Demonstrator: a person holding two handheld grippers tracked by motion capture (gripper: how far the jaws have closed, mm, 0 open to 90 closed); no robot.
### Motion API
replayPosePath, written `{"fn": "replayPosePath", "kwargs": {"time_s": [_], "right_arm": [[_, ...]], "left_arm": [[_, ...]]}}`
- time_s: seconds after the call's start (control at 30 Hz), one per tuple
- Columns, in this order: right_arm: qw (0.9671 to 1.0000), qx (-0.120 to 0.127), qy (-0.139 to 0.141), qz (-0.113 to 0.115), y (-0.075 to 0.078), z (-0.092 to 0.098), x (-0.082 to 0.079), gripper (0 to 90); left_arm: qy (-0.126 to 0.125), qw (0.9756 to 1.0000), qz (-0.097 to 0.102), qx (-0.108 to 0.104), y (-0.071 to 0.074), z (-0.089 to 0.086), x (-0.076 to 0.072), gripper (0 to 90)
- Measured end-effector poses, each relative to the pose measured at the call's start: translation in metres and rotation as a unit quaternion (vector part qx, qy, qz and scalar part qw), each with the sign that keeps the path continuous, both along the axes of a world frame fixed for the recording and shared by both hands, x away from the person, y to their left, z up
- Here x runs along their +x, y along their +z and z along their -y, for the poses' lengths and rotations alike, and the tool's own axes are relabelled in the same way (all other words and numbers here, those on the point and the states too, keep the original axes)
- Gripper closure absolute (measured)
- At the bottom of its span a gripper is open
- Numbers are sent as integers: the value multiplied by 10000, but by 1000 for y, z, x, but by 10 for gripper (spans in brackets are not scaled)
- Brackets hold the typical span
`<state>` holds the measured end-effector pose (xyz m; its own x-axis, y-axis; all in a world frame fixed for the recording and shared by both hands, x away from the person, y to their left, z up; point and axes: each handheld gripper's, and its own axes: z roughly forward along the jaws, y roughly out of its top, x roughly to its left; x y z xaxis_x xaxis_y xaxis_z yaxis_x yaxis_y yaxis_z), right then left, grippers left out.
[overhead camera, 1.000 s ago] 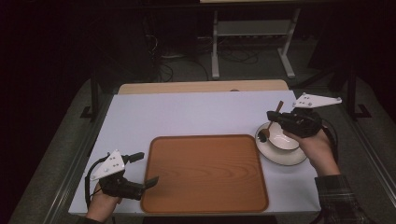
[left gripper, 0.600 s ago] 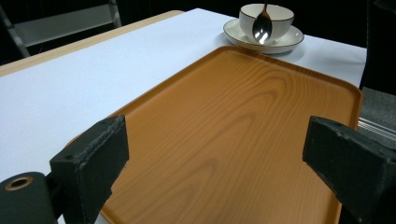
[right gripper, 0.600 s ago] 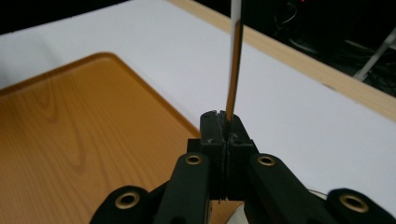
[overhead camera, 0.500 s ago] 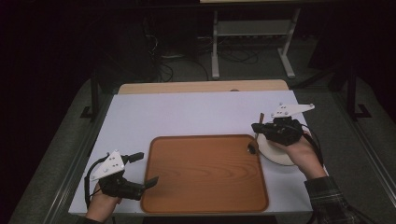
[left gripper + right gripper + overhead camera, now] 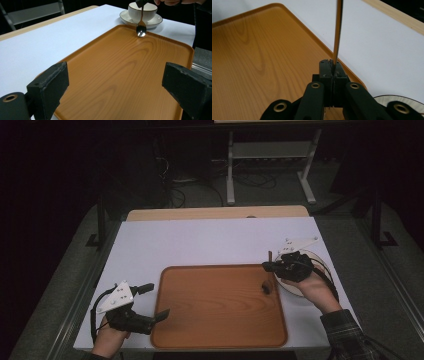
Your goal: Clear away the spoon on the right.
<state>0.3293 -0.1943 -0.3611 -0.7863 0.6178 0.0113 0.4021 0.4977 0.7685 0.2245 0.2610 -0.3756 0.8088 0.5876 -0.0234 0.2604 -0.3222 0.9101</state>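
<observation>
White surface point(image 5: 200, 245) carried a wooden tray point(image 5: 215, 320); cup point(image 5: 142, 11) on saucer point(image 5: 125, 16) sat just off its far right corner. Right gripper point(image 5: 272, 266) was clamped on a spoon point(image 5: 141, 28), bowl hanging just above the tray's corner. Left gripper point(image 5: 162, 314) gaped wide, empty, at the near-left edge. Risk: the thin handle could pivot in the pinch, or the hand clip the cup.
</observation>
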Motion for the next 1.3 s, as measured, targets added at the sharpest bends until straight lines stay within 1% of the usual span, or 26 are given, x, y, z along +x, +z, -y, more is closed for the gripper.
{"fn": "replayPosePath", "kwargs": {"time_s": [0.1,0.17,0.23,0.63,0.77,0.93,1.0,1.3], "right_arm": [[10000,-32,46,-52,-3,-3,1,886],[9999,-79,71,-46,-5,-5,2,886],[9999,-47,83,-60,-5,-6,4,886],[9997,-91,204,-9,-7,-20,11,886],[9994,-117,318,-5,-10,-29,14,886],[9985,-212,512,-38,-13,-41,16,886],[9981,-245,571,-49,-15,-45,17,886],[9964,-368,739,-175,-23,-57,20,885]], "left_arm": [[-3,10000,-6,14,0,0,0,65],[-2,10000,-4,19,0,0,0,65],[-6,10000,1,10,0,0,0,65],[53,10000,-23,24,-1,-2,-3,65],[102,9999,-31,39,-1,-4,-6,65],[177,9998,-31,21,-1,-7,-9,65],[193,9998,-20,45,-1,-8,-10,65],[237,9997,-34,35,-1,-9,-12,65]]}}
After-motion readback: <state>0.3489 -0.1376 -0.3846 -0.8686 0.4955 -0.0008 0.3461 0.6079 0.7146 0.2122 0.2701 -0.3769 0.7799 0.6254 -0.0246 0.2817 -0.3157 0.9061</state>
